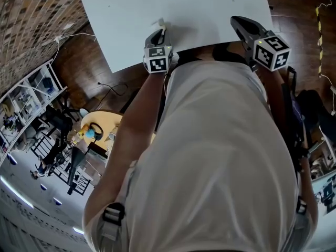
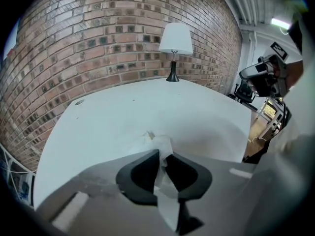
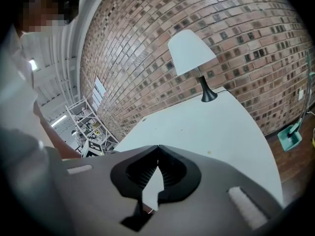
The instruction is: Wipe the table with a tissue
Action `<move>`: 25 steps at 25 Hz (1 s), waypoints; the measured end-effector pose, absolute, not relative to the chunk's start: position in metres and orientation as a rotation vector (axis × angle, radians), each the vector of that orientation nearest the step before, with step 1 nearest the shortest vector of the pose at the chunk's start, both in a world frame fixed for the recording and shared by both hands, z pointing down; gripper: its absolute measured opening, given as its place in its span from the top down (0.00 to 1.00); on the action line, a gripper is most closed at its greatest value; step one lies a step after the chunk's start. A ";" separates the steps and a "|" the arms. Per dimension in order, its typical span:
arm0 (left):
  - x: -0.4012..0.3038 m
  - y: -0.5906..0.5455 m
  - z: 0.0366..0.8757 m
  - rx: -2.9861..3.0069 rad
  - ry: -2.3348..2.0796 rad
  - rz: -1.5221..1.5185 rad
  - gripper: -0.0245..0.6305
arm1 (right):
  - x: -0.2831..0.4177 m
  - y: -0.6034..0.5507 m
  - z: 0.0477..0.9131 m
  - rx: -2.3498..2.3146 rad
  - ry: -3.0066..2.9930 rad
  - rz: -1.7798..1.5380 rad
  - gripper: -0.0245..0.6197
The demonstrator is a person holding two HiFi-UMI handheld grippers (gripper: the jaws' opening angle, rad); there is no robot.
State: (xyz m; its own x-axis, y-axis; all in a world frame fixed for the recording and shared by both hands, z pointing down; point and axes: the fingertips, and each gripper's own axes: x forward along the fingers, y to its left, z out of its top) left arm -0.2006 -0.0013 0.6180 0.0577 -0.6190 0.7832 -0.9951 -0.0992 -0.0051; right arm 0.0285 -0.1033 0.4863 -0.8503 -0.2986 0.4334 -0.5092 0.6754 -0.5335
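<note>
Left tongs [image 2: 162,155]: jaws pressed together on a white tissue [image 2: 164,144]. The pinch sits at the jaw tips. One crumpled part of the tissue sticks out ahead of the tips and lies on the white table [image 2: 123,114]; a flat strip hangs back between the jaws toward the camera.

In the head view, the left tongs [image 1: 159,31] are over the table's [image 1: 184,4] near edge, with the tissue [image 1: 159,22] just ahead of the tips. The marker cube [image 1: 158,59] is behind, at the person's forearm.

Right tongs [image 3: 158,148]: jaw tips touching each other, nothing between them. Only the table top [image 3: 216,127] shows through the gap behind the tips. In the head view, the right tongs [image 1: 237,21] are also at the near edge, well apart from the left tongs and to their right, cube [image 1: 271,51] behind.

Far ahead of both tongs: a lamp [image 2: 175,41] with a white shade and dark stem stands at the table's far edge, against a brick wall [image 2: 98,33]. The same lamp [image 3: 192,50] is ahead of the right tongs.

Behind the tongs, the person's light shirt [image 1: 220,156] fills the lower head view.
</note>
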 end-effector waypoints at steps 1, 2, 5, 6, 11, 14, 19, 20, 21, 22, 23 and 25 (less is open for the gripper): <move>-0.196 -0.003 0.618 1.780 -1.617 0.860 0.89 | 0.031 -0.105 0.486 0.636 -2.583 0.957 0.95; -0.190 -0.006 0.617 1.784 -1.618 0.851 0.89 | 0.034 -0.107 0.486 0.631 -2.584 0.955 0.95; -0.170 -0.011 0.617 1.790 -1.610 0.834 0.89 | 0.044 -0.113 0.487 0.617 -2.589 0.951 0.95; -0.165 -0.012 0.617 1.788 -1.610 0.835 0.89 | 0.047 -0.115 0.487 0.613 -2.591 0.949 0.95; -0.148 -0.019 0.615 1.758 -1.619 0.826 0.89 | 0.061 -0.124 0.488 0.591 -2.599 0.945 0.95; -0.128 -0.025 0.614 1.780 -1.568 0.781 0.89 | 0.069 -0.126 0.486 0.578 -2.607 0.945 0.95; -0.078 -0.038 0.608 1.883 -1.395 0.719 0.89 | 0.082 -0.132 0.483 0.571 -2.625 0.950 0.95; -0.065 -0.040 0.603 1.926 -1.356 0.710 0.89 | 0.086 -0.134 0.482 0.572 -2.629 0.951 0.95; -0.052 -0.042 0.597 1.978 -1.315 0.702 0.89 | 0.090 -0.135 0.481 0.575 -2.633 0.953 0.95; -0.038 -0.043 0.590 2.031 -1.275 0.697 0.89 | 0.093 -0.137 0.481 0.579 -2.636 0.956 0.95; -0.026 -0.043 0.584 2.079 -1.240 0.696 0.89 | 0.097 -0.138 0.481 0.584 -2.637 0.960 0.95; -0.010 -0.043 0.572 2.144 -1.200 0.700 0.89 | 0.100 -0.139 0.480 0.592 -2.635 0.966 0.95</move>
State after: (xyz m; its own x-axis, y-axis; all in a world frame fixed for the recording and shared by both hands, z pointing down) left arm -0.0104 -0.0427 0.5716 0.4580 -0.5708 0.6815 -0.8741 -0.4285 0.2286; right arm 0.0995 -0.1393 0.4803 -0.8794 -0.2814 0.3840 -0.4630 0.6936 -0.5518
